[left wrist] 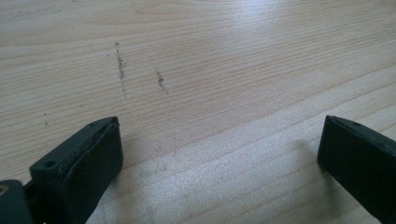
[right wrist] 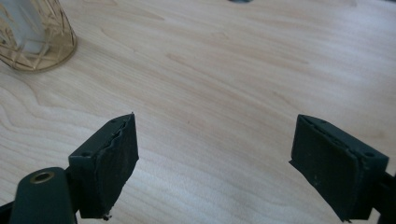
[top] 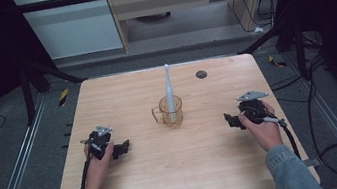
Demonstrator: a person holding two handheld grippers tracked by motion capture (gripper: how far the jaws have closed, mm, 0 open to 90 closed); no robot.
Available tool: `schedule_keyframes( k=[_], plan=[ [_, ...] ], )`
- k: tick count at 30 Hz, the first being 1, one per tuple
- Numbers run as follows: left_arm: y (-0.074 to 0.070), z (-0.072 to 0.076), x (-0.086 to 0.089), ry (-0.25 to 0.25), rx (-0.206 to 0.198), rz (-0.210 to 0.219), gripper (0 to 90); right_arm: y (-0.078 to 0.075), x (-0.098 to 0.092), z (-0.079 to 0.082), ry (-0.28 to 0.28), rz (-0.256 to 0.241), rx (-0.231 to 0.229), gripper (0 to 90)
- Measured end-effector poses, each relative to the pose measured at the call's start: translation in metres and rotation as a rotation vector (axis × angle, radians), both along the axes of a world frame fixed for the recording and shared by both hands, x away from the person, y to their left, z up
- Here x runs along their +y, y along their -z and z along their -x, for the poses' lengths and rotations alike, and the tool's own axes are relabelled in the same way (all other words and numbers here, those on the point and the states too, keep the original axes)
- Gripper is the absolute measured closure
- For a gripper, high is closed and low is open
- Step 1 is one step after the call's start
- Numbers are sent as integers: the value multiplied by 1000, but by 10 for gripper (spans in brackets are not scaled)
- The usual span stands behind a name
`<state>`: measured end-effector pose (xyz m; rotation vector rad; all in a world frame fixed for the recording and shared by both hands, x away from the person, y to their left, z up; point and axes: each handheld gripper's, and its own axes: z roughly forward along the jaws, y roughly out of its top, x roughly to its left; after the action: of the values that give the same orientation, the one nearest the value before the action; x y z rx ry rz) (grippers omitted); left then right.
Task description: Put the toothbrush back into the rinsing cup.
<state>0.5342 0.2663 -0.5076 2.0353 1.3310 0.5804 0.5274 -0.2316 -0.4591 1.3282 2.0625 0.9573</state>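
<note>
1. One pale wooden tabletop (top: 178, 174) carries everything.
2. Two black handheld grippers rest on it, the left gripper (top: 125, 147) and right gripper (top: 229, 119) each with fingers spread wide, holding nothing.
3. An amber cut-glass mug (top: 171, 111) stands mid-table between them, well apart from both.
4. A white electric toothbrush (top: 169, 89) stands upright inside the mug.

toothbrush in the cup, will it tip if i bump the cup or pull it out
Probably top-heavy: the toothbrush stands well above the amber cup, so a bump may rock it. It looks rigid and likely smooth, so it could slip. The cup looks like faceted glass, possibly fragile.
</note>
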Motion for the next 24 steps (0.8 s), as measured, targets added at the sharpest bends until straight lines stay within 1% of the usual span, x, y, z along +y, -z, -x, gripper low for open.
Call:
schedule_keyframes(
  k=[3, 7, 9, 10, 12, 15, 16, 20, 24],
  plan=[
    [0, 0, 0, 0, 0, 0, 0, 10, -5, 2, 15, -19, 7, 148],
    [0, 0, 0, 0, 0, 0, 0, 22, -16, 4, 69, -68, 23, 146],
    [0, 0, 0, 0, 0, 0, 0, 27, -23, 4, 104, -66, 24, 139],
    [0, 0, 0, 0, 0, 0, 0, 28, -25, 4, 112, -72, 30, 137],
    [0, 0, 0, 0, 0, -1, 0, 30, -28, 4, 127, -66, 29, 131],
    [0, 0, 0, 0, 0, 0, 0, 31, -31, 2, 151, -70, 27, 126],
    [0, 0, 0, 0, 0, -1, 0, 33, -32, 0, 166, -70, 32, 121],
    [0, 0, 0, 0, 0, 0, 0, 36, -33, -3, 188, -73, 39, 115],
    [0, 0, 0, 0, -1, -1, 0, 42, -32, -6, 203, -58, 42, 110]
  ],
)
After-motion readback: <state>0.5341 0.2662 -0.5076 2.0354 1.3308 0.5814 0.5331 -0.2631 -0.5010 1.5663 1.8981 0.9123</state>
